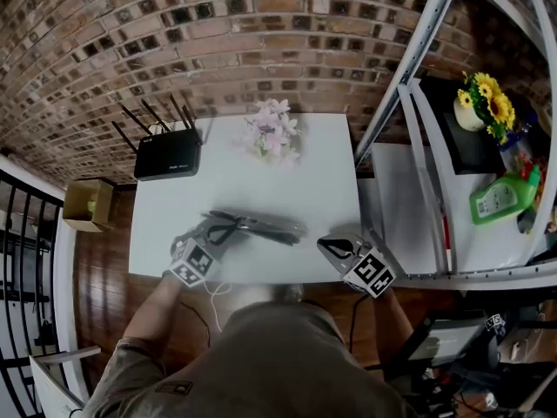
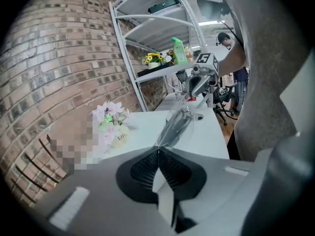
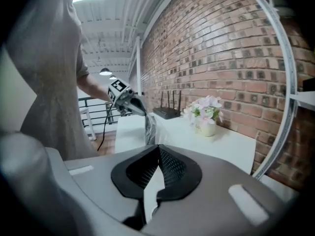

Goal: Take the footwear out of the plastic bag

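Note:
A clear plastic bag with dark footwear inside lies stretched across the near part of the white table. My left gripper is shut on the bag's left end. In the left gripper view the bag runs from my closed jaw tips away toward the right gripper. My right gripper is at the bag's right end, jaws shut. In the right gripper view the bag reaches from its tips up to the left gripper; the film seems pinched there.
A black router and a pot of pink flowers stand at the table's back. A white shelf rack on the right holds sunflowers and a green bottle. A cardboard box and black railing are left.

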`<control>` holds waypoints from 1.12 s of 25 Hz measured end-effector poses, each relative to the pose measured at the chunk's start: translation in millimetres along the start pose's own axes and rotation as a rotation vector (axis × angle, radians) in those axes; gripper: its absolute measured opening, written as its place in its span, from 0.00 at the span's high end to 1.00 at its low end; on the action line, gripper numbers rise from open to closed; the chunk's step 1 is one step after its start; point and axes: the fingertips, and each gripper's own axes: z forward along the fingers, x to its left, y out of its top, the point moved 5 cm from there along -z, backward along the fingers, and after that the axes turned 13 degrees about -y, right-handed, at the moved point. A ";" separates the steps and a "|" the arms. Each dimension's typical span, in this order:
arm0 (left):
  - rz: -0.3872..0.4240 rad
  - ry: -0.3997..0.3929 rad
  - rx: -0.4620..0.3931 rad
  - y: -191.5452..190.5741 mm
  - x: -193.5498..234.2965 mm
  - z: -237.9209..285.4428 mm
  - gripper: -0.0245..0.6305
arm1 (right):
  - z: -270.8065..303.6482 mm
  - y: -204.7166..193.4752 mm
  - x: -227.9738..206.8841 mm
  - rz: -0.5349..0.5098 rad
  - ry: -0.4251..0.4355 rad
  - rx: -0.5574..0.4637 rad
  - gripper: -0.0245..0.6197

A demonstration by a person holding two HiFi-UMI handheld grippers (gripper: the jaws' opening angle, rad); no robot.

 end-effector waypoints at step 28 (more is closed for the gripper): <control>-0.082 0.029 0.063 -13.8 -1.4 -8.2 0.96 | 73.4 -21.2 16.7 -0.160 -0.007 0.038 0.94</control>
